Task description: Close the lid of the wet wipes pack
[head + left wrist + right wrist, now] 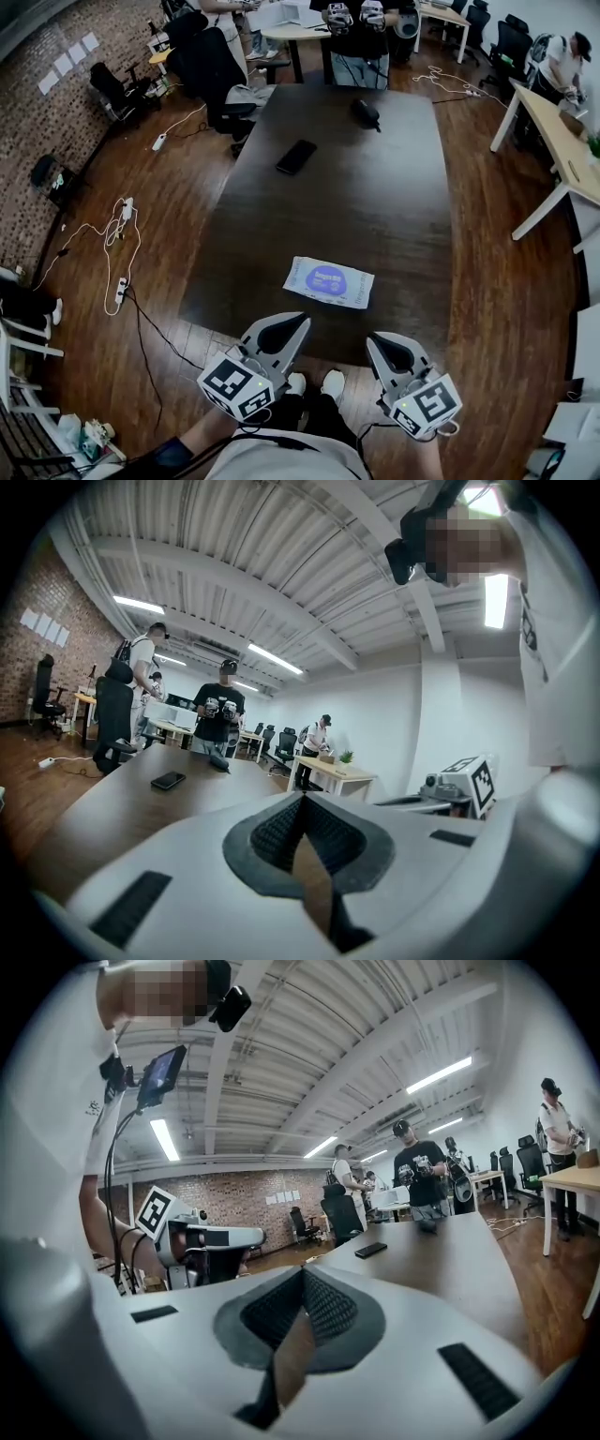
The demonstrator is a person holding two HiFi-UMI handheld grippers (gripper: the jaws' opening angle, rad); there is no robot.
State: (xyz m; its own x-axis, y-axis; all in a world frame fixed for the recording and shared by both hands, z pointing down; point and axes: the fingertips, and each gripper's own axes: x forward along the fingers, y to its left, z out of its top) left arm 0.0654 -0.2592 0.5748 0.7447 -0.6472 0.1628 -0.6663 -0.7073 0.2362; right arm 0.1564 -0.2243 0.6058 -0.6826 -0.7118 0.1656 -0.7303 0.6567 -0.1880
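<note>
Dark table [375,187], wet wipes pack [328,282] flat, long axis crosswise

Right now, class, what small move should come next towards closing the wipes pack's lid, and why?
Probably reach the right hand-held gripper forward to the wipes pack: both it and the left hand-held gripper are shut, empty and short of the pack.

Dark bench [375,216] on a wood floor [497,309]; brick wall [37,141] at left, black chairs [211,61], pale desk [562,141], strip lights [277,658] under a white beamed ceiling [234,555].
</note>
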